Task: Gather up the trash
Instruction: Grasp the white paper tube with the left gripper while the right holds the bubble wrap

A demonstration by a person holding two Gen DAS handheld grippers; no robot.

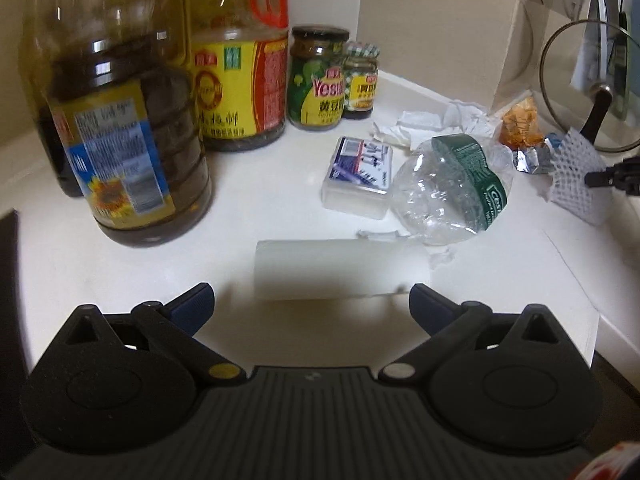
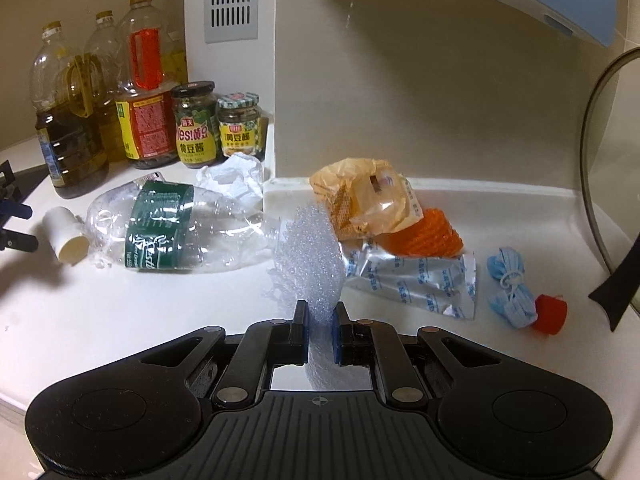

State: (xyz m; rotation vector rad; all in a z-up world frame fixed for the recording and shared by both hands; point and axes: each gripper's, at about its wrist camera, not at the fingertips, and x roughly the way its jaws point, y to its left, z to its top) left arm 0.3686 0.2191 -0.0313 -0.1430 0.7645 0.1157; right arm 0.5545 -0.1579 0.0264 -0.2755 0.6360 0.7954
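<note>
My right gripper is clamped on white foam netting, which hides part of the foil packet. My left gripper is wide apart before a blurry white tube. Only the right wrist view shows the blue mask; the plastic box shows only in the left.

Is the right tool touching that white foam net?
Touching. The right wrist view shows the right tool shut on the white foam net, with both pads pressed against the foam.
</note>
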